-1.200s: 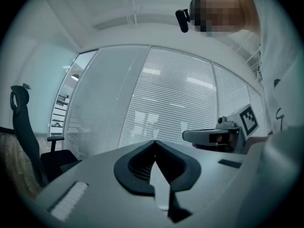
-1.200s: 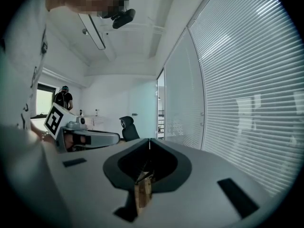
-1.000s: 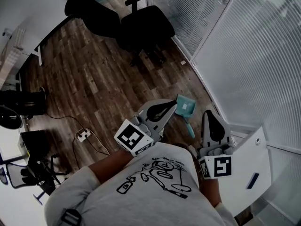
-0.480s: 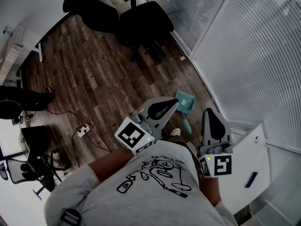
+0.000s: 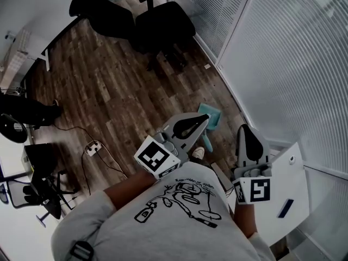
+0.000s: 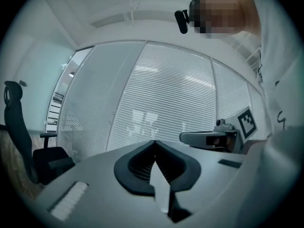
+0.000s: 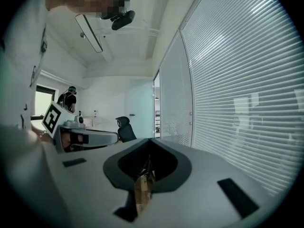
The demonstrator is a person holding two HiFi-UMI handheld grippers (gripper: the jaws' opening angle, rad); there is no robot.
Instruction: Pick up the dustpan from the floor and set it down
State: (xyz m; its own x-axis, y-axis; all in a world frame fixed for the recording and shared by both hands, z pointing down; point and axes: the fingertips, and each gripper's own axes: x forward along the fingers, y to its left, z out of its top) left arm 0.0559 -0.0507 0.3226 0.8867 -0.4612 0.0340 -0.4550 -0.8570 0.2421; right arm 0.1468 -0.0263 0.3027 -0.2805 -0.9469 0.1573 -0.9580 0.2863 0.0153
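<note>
A teal dustpan [image 5: 212, 113] lies on the wood floor close to the glass wall; its handle is hidden behind my left gripper. In the head view my left gripper [image 5: 205, 118] is held level well above the floor, its tip overlapping the pan in the picture. The left gripper view shows its jaws meeting at the tips [image 6: 154, 142] with nothing between them. My right gripper [image 5: 244, 128] is to the right, near the blinds, and its jaws [image 7: 149, 140] are shut and empty. Neither gripper view shows the dustpan.
Two black office chairs [image 5: 163, 26] stand ahead by the glass partition with blinds [image 5: 283, 64]. A white cabinet [image 5: 291, 192] sits under my right hand. A power strip [image 5: 91, 145] with cables lies on the floor to the left. My shoe [image 5: 198, 153] shows below the left gripper.
I have stepped forward with both grippers. The dustpan has slid up and left in the picture, and its handle has gone behind the left gripper. Both jaws stay shut.
</note>
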